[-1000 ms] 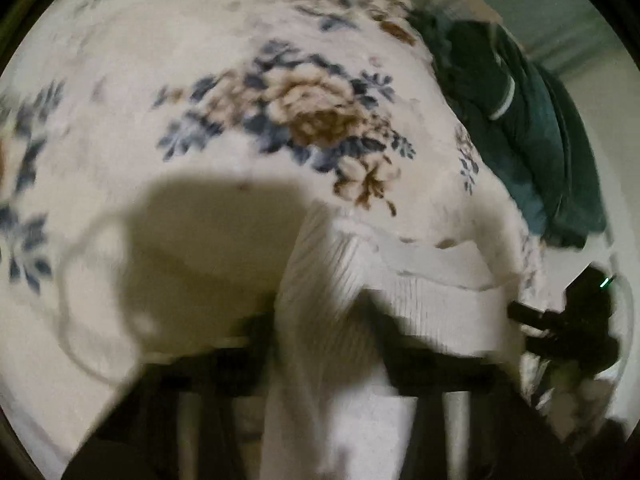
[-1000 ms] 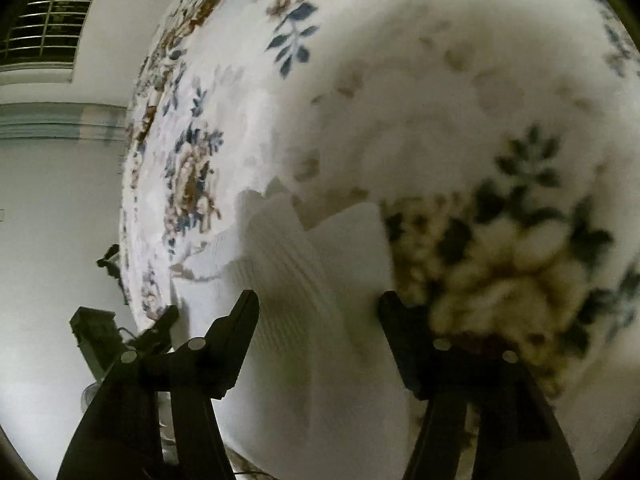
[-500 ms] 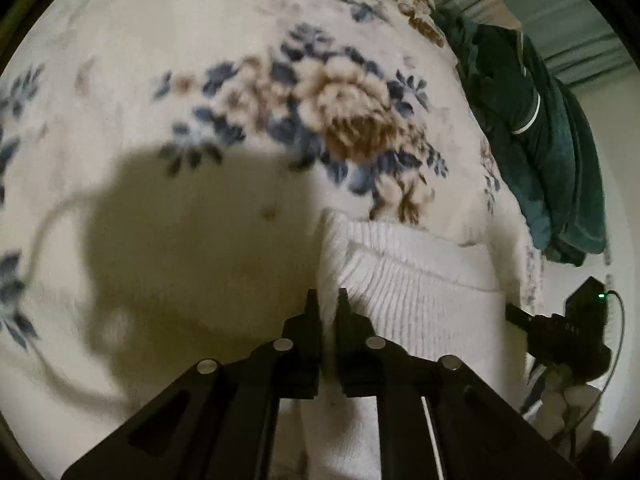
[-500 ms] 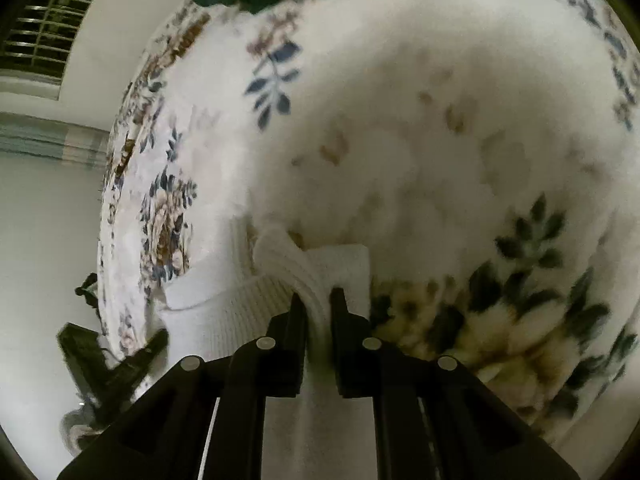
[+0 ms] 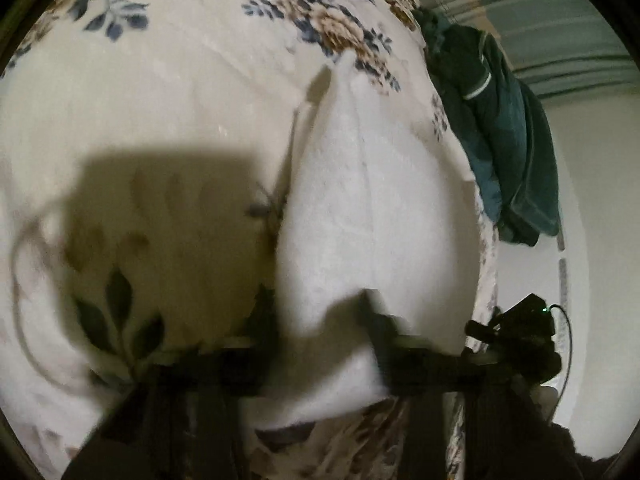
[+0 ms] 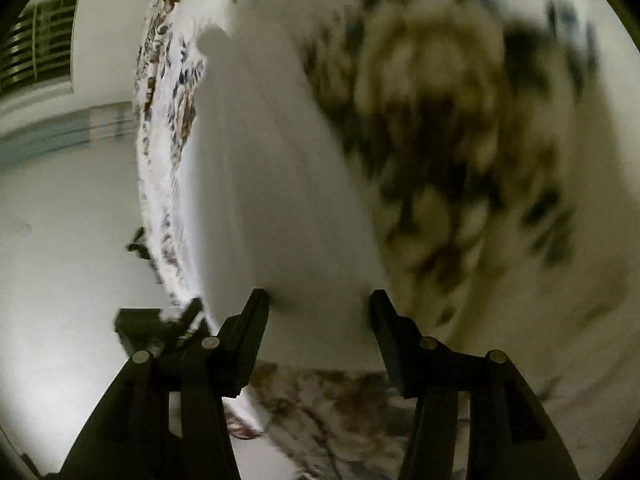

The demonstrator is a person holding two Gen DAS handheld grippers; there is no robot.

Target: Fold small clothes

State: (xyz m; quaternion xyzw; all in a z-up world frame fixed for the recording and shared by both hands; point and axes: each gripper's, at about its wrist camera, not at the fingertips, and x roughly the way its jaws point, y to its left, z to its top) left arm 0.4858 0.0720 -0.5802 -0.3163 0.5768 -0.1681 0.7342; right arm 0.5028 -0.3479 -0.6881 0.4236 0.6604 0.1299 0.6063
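A small white knitted garment (image 5: 360, 220) lies on the floral blanket (image 5: 160, 100) as a long narrow shape running away from me. It also shows in the right wrist view (image 6: 272, 200). My left gripper (image 5: 316, 312) is open, its blurred fingers on either side of the garment's near end. My right gripper (image 6: 318, 304) is open too, with the garment's near edge between its fingers. Neither holds the cloth. Both views are blurred by motion.
A dark green garment (image 5: 500, 128) is heaped at the blanket's far right edge. A dark device with a green light (image 5: 528, 332) stands below the bed edge on the right. A pale wall and a barred window (image 6: 36, 52) lie to the left.
Half a second ago both grippers were shut on the white garment's edge. Both have opened and let it go, and the garment now lies longer and flatter on the blanket.
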